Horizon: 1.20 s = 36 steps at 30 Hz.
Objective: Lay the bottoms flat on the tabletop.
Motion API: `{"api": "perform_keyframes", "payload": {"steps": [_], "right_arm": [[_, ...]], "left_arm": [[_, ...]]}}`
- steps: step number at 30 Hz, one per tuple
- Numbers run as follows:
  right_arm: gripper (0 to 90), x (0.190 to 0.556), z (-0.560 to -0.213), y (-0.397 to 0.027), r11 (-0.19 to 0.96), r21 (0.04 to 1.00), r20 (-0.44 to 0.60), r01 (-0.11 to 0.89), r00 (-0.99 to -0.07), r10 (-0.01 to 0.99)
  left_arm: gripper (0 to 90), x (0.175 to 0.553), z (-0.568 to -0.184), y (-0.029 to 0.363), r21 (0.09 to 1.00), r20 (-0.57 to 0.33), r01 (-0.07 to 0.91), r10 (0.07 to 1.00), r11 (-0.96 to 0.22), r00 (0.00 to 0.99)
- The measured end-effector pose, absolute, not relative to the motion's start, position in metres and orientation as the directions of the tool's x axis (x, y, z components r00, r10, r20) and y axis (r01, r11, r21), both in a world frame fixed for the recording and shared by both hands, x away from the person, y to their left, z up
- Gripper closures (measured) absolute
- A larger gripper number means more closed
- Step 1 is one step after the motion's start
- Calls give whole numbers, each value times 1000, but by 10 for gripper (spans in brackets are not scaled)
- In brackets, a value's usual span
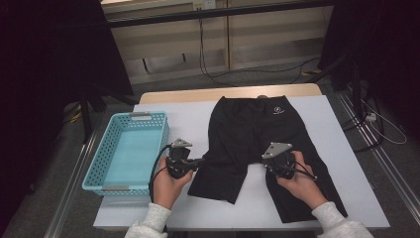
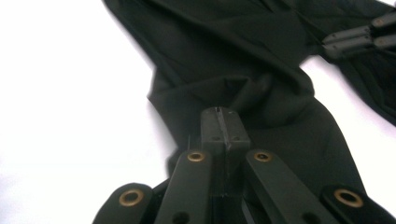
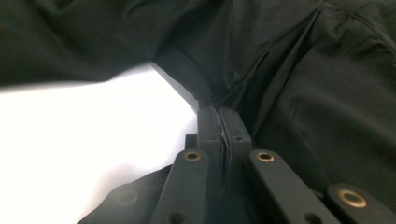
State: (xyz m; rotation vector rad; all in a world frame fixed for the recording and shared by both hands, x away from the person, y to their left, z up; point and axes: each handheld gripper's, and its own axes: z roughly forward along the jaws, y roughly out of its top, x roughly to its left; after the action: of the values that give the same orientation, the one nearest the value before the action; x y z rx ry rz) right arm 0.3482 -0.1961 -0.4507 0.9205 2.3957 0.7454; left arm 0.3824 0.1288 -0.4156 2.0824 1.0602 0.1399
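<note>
We have black shorts (image 1: 252, 144) spread flat on the white surface (image 1: 337, 148), waistband at the far edge, legs toward us. The left tool (image 1: 197, 161) is clamped shut on the outer edge of the left leg, and in the left gripper view (image 2: 223, 122) the cloth bunches up at its closed tips. The right tool (image 1: 270, 166) is pinched on the inner hem of the right leg; the right gripper view (image 3: 223, 123) has the fabric edge caught between its tips. The blue basket (image 1: 96, 168) stands just left of the shorts, empty.

We judge the step to be a fold. To do it well, we keep both grips firm, lift evenly so the cloth clears the surface, and carry it without dragging wrinkles along. We also keep the fold square, since uneven pulling would skew the legs.
</note>
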Motion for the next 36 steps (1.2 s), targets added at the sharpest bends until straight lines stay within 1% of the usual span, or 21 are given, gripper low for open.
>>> {"api": "perform_keyframes", "payload": {"steps": [7,10,12,13,14,16,18,19,21,23,26,29,31,32,34,36], "right_arm": [[890,346,-451,-195,633,626,-225,456,-672,706],[889,346,-451,-194,636,626,-224,452,-676,702],[889,346,-451,-194,636,625,-226,453,-675,703],[889,346,-451,-193,638,625,-228,450,-677,700],[889,345,-451,-193,638,624,-228,451,-676,700],[889,345,-451,-192,637,625,-225,451,-678,700],[888,345,-452,-191,639,626,-226,447,-681,697],[888,345,-452,-191,642,625,-226,444,-684,694],[888,345,-452,-190,642,624,-228,446,-681,695],[887,345,-452,-189,646,623,-231,440,-686,690],[887,345,-452,-189,647,623,-232,440,-686,690],[887,345,-452,-188,649,621,-234,439,-687,688],[887,345,-452,-188,648,621,-232,442,-686,690],[887,344,-452,-188,649,620,-233,441,-686,689],[887,344,-453,-187,649,620,-237,440,-684,690],[887,345,-453,-187,651,619,-239,438,-685,688]], "left_arm": [[900,384,-418,129,689,-203,635,747,-350,633],[900,386,-419,133,690,-207,640,755,-338,622],[900,385,-419,132,689,-200,636,754,-346,626],[893,384,-419,131,704,-186,621,754,-345,630],[840,382,-418,128,708,-176,609,747,-356,641],[793,378,-417,121,714,-171,589,720,-380,672],[669,374,-418,111,717,-153,561,691,-415,707],[649,372,-419,106,708,-143,554,680,-437,719],[610,368,-424,97,708,-153,543,653,-451,742],[569,365,-430,87,697,-118,513,626,-501,771],[557,362,-439,78,676,-117,509,605,-532,788],[571,361,-446,74,653,-100,506,599,-563,795],[637,360,-448,73,650,-103,509,599,-564,794],[669,360,-447,72,643,-90,504,597,-576,797],[779,360,-447,72,632,-115,525,601,-570,791],[855,360,-448,71,633,-129,527,593,-567,794]]}}
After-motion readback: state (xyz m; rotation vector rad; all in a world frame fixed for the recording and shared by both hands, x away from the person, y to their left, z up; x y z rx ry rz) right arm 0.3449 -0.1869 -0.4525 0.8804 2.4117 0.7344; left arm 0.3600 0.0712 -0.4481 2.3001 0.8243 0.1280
